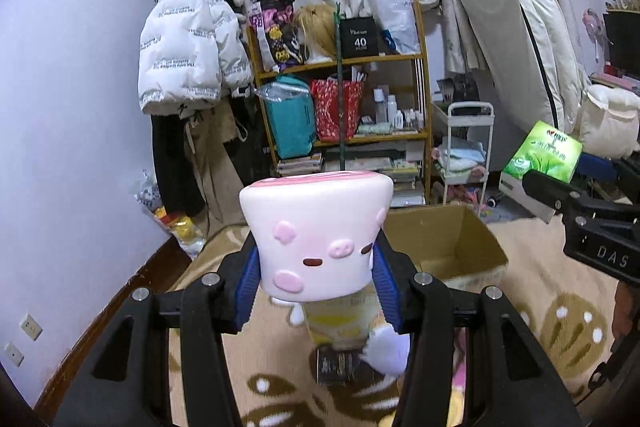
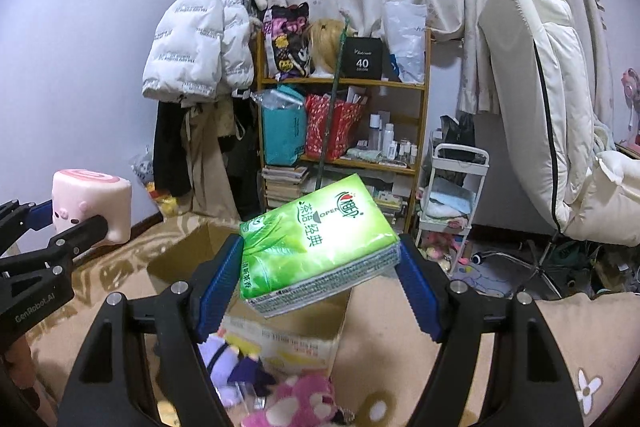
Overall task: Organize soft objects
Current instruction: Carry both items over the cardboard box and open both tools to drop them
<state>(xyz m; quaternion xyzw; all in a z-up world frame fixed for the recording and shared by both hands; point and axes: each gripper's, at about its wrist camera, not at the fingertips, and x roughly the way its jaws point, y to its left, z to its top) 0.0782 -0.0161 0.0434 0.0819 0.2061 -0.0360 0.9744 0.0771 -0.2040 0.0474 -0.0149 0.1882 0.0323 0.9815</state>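
Note:
My left gripper (image 1: 316, 263) is shut on a pink squishy pig-faced toy (image 1: 316, 235) and holds it in the air above the floor. It also shows in the right wrist view (image 2: 92, 205). My right gripper (image 2: 320, 259) is shut on a green tissue pack (image 2: 320, 243), tilted, above an open cardboard box (image 2: 192, 247). The tissue pack shows at the right of the left wrist view (image 1: 544, 151), and the box (image 1: 452, 239) sits behind the pig toy. A purple plush (image 2: 236, 363) and a pink spotted plush (image 2: 300, 403) lie on the rug in front of the box.
A beige patterned rug (image 1: 560, 307) covers the floor. A wooden shelf (image 1: 340, 87) full of bags and bottles stands at the back, with a white jacket (image 1: 188, 39) hanging to its left. A white trolley (image 2: 456, 187) and a white padded chair (image 2: 552, 131) stand at the right.

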